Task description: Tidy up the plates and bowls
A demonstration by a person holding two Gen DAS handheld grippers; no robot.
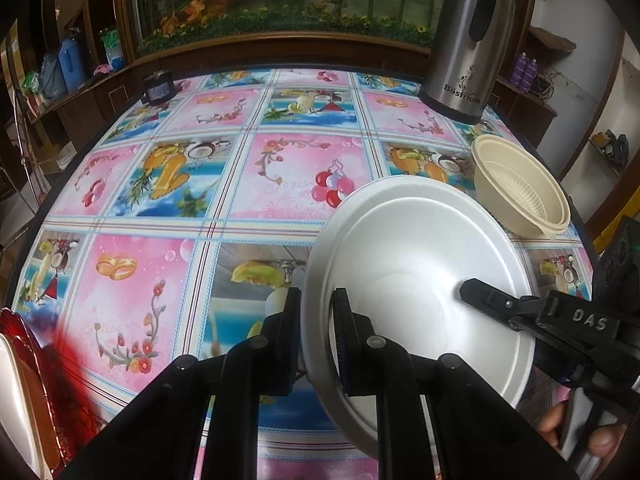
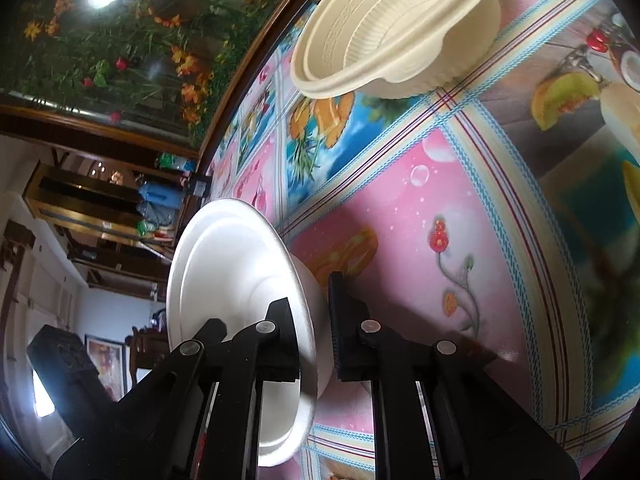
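Observation:
A white foam bowl (image 1: 416,264) is held tilted above the patterned table, gripped on its rim from two sides. My left gripper (image 1: 316,336) is shut on its near-left rim. My right gripper (image 2: 316,328) is shut on the opposite rim of the same bowl (image 2: 236,264); one of its fingers (image 1: 492,300) shows inside the bowl in the left wrist view. A cream plastic bowl stack (image 1: 520,188) stands on the table at the right, also in the right wrist view (image 2: 396,24).
A steel thermos (image 1: 468,40) stands at the table's far right corner. A small dark jar (image 1: 158,87) sits at the far left. A red plate with a white dish (image 1: 24,392) lies at the near left edge. The floral tablecloth (image 1: 208,184) covers the table.

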